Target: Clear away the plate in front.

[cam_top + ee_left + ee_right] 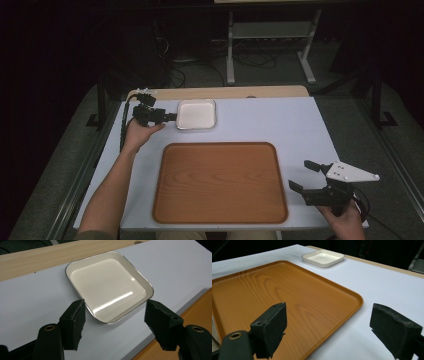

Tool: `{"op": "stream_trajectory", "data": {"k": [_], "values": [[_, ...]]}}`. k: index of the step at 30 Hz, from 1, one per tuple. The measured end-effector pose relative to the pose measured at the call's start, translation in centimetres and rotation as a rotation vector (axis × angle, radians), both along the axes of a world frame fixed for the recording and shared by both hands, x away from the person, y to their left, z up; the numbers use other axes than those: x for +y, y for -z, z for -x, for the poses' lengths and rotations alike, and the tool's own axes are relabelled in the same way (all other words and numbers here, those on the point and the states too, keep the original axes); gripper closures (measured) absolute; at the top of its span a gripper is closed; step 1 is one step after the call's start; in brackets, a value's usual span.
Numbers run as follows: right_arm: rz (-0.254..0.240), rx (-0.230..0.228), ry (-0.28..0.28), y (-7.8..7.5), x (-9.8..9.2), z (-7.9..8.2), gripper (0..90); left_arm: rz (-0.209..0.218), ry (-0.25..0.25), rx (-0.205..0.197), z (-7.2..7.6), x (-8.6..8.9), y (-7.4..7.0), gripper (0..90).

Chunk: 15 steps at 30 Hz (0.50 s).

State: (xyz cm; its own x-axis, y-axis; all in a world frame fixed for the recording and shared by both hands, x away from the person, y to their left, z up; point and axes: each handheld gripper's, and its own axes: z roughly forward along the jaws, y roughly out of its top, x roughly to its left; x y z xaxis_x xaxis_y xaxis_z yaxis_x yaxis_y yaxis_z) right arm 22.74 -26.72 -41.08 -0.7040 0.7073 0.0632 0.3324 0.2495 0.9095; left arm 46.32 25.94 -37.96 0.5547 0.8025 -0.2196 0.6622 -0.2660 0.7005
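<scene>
A small white square dish sits at the back of the white table, and a wooden tray lies in front of it. My left gripper is open just left of the dish, its jaws pointing at the near-left corner. In the left gripper view the dish lies just beyond the open gripper, with its near corner between the two pads and nothing gripped. My right gripper stands open to the right of the tray. The right gripper view has the tray under the empty open gripper, and the dish far off.
The white table top has bare room right of the dish and around the tray. A wooden strip runs along the far edge. Beyond it are a dark floor, cables and a metal stand.
</scene>
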Motion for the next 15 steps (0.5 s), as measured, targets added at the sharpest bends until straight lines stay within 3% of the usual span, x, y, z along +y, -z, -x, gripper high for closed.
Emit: {"op": "stream_trajectory", "data": {"k": [15], "values": [[-0.009, 0.005, 0.018, 0.1, -0.4, -0.2, 13.4, -0.064, -0.019, 0.027, -4.0, -1.5, -1.3, 34.1]]}}
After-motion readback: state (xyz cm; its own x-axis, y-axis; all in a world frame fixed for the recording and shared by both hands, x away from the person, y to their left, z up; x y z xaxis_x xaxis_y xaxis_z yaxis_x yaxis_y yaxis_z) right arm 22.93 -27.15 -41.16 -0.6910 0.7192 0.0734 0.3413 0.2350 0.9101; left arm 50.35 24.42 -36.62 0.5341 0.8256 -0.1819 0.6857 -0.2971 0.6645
